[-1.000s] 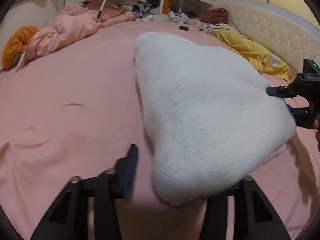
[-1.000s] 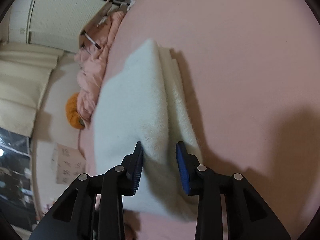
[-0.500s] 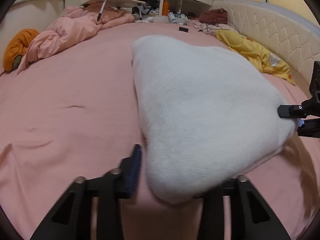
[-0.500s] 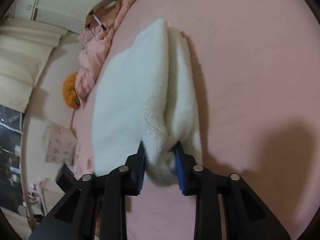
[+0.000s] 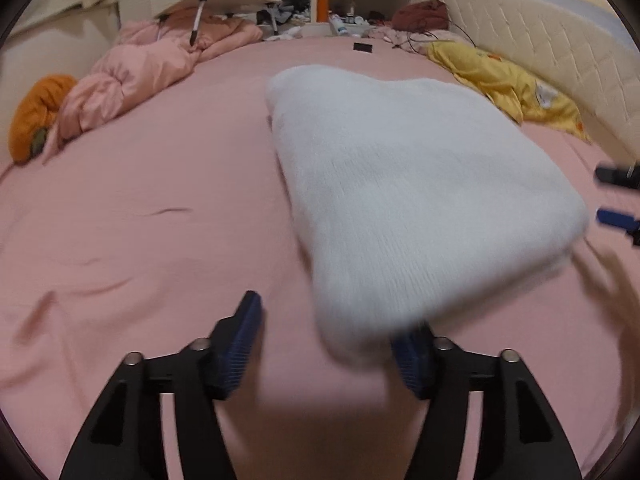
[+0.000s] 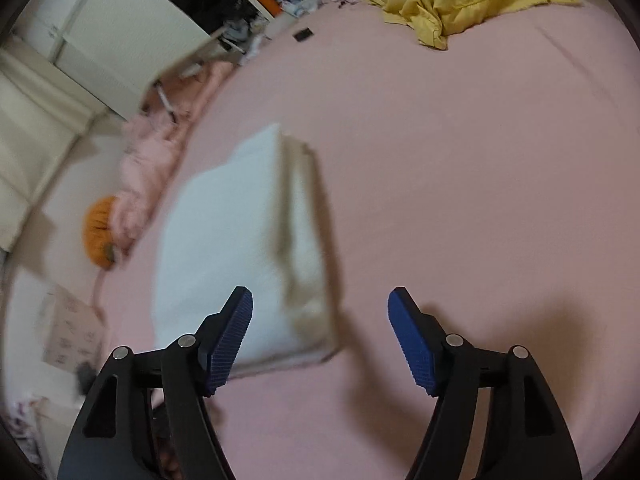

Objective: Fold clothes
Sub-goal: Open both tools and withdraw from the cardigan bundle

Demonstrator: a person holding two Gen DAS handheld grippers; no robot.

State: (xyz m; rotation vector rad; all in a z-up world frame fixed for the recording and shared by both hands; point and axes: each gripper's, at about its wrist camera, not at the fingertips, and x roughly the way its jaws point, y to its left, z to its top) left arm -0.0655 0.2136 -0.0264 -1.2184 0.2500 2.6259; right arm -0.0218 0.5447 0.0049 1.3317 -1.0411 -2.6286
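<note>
A folded white fuzzy garment [image 5: 404, 184] lies on the pink bed sheet [image 5: 160, 200]. My left gripper [image 5: 334, 344] is open just in front of the garment's near corner; the cloth overlaps its right pad. My right gripper [image 6: 320, 332] is open and empty, above the bed, with the folded garment [image 6: 240, 248] ahead and to the left. The right gripper's fingertips [image 5: 616, 216] also show at the right edge of the left wrist view, apart from the garment's right corner.
A bunched pink duvet [image 5: 136, 80] and an orange cushion [image 5: 36, 120] lie at the bed's far left. A yellow pillowcase [image 5: 504, 80] lies by the padded headboard [image 5: 540, 52]. A small black item [image 5: 363, 47] lies on the sheet beyond the garment. Cluttered shelves stand behind.
My right gripper has opened and let go of the garment's corner, then pulled back. The garment has dropped flat on the bed. My left gripper stays open.
</note>
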